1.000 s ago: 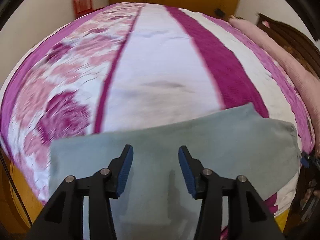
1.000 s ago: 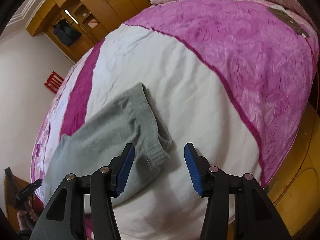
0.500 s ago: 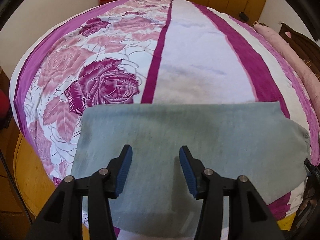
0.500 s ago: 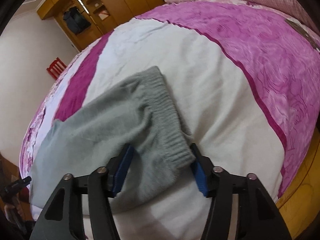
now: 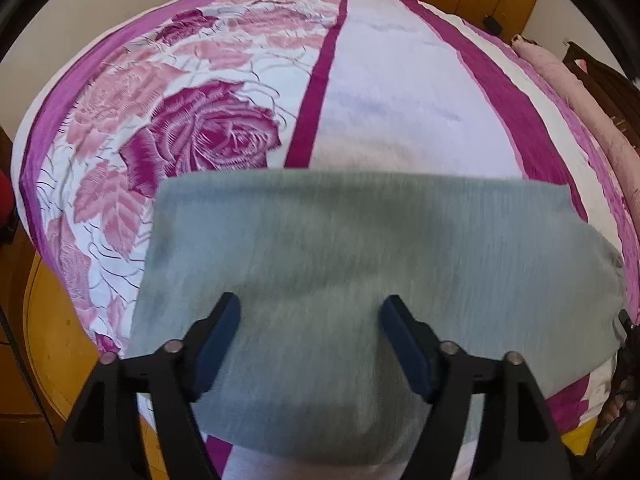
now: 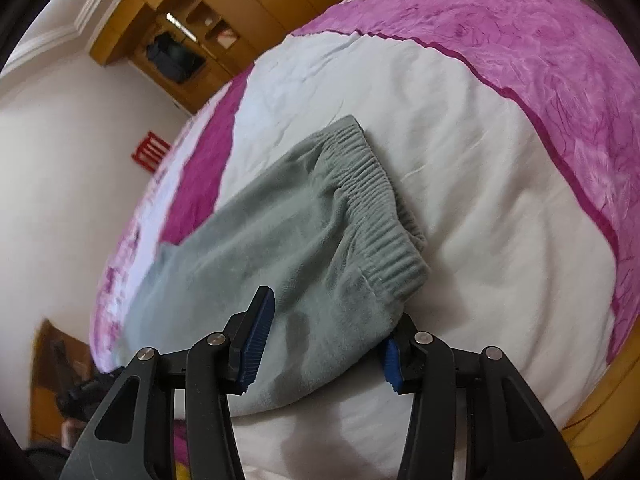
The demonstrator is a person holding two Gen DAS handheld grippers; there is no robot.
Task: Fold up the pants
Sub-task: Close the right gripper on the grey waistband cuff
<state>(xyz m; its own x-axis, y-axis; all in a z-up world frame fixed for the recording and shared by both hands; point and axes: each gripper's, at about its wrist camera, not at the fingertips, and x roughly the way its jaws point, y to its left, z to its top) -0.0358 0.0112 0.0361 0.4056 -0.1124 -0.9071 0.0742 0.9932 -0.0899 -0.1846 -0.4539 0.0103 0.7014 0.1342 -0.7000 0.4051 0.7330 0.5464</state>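
Grey-green pants (image 5: 352,264) lie folded lengthwise on the bed, near its front edge. In the right wrist view the pants (image 6: 288,240) show their ribbed elastic waistband (image 6: 376,204) toward the far right. My left gripper (image 5: 310,336) is open, low over the leg end of the pants, jaws straddling the cloth. My right gripper (image 6: 328,336) is open at the near corner of the waist end; the cloth lies between its jaws, and its right finger is partly hidden behind the fabric edge.
The bed has a pink, white and magenta rose-pattern cover (image 5: 208,136). A pink bolster (image 5: 576,92) lies along the far right. Wooden wardrobes (image 6: 192,40) and a red chair (image 6: 150,152) stand beyond the bed. Yellow wooden floor (image 5: 52,344) lies past the bed edge.
Both grippers have moved down and forward onto the pants. The left one opened wider over the leg end; the right one now straddles the waist corner.
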